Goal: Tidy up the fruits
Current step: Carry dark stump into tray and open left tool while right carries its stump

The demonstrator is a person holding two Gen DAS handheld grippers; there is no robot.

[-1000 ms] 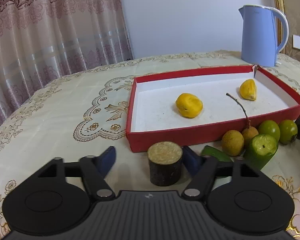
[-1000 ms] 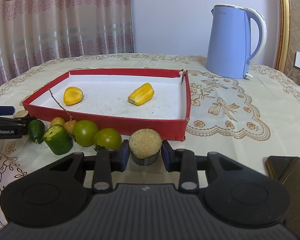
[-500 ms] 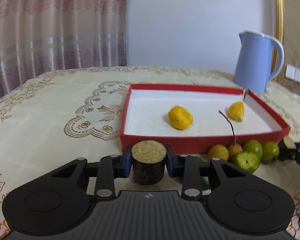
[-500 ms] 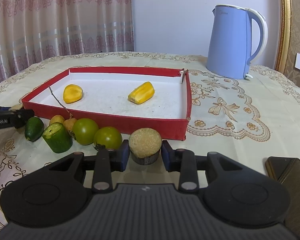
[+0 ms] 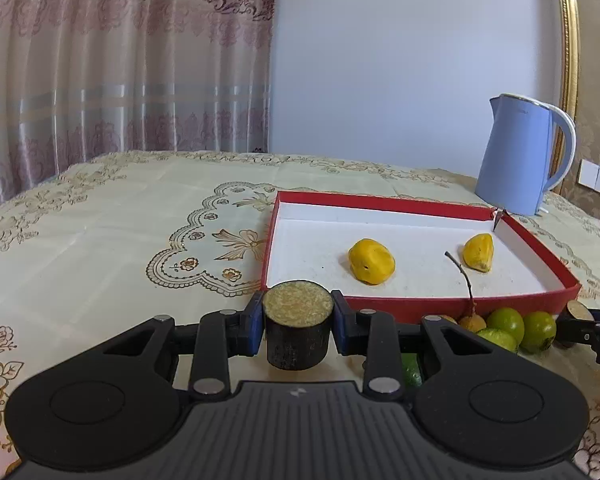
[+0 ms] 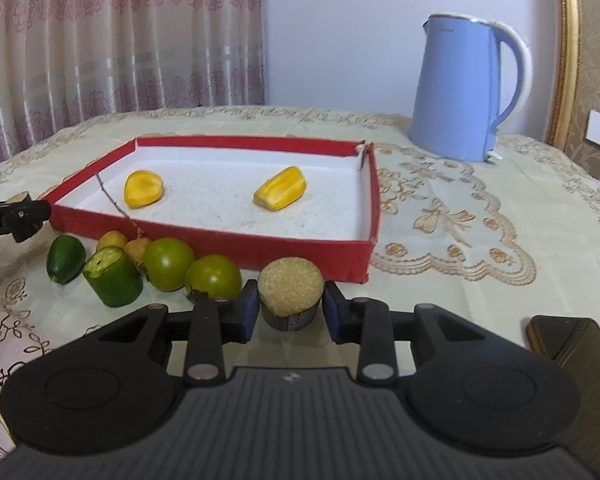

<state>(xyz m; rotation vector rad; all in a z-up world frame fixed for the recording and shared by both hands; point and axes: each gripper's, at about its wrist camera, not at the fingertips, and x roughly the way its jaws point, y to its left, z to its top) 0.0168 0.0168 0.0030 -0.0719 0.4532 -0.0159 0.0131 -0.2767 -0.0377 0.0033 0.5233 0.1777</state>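
Left wrist view: the left gripper [image 5: 298, 328] is clamped on a short dark-skinned cane segment [image 5: 298, 326], both blue pads [image 5: 248, 330] pressed against its sides, cut face up. The piece appears clear of the tablecloth [image 5: 100, 248], just in front of the near-left corner of the red tray [image 5: 419, 306]. Inside the tray lie two yellow fruit pieces, one near the middle [image 5: 371, 261] and one toward the right wall [image 5: 477, 253]. Just in front of the tray's near wall, right of the gripper: a longan with a long stem [image 5: 472, 322] and two green round fruits [image 5: 505, 322] [image 5: 539, 330], touching each other. The right gripper [image 5: 591, 330] enters at the right edge. A blue kettle [image 5: 515, 160] stands behind the tray's far right corner.

Right wrist view: the right gripper [image 6: 291, 310] brackets a second cane segment [image 6: 291, 292], pale cut face tilted toward the camera. The left pad [image 6: 248, 312] touches it; whether the right pad presses on it cannot be told. The segment is just in front of the tray's [image 6: 220, 248] near-right corner. To its left, in a row along the tray wall: two green round fruits [image 6: 213, 277] [image 6: 168, 258], a cut cucumber piece [image 6: 112, 276], two longans [image 6: 112, 240], a small whole cucumber [image 6: 65, 258]. The left gripper's tip [image 6: 16, 218] shows at the far left. A dark phone [image 6: 575, 354] lies at the right.
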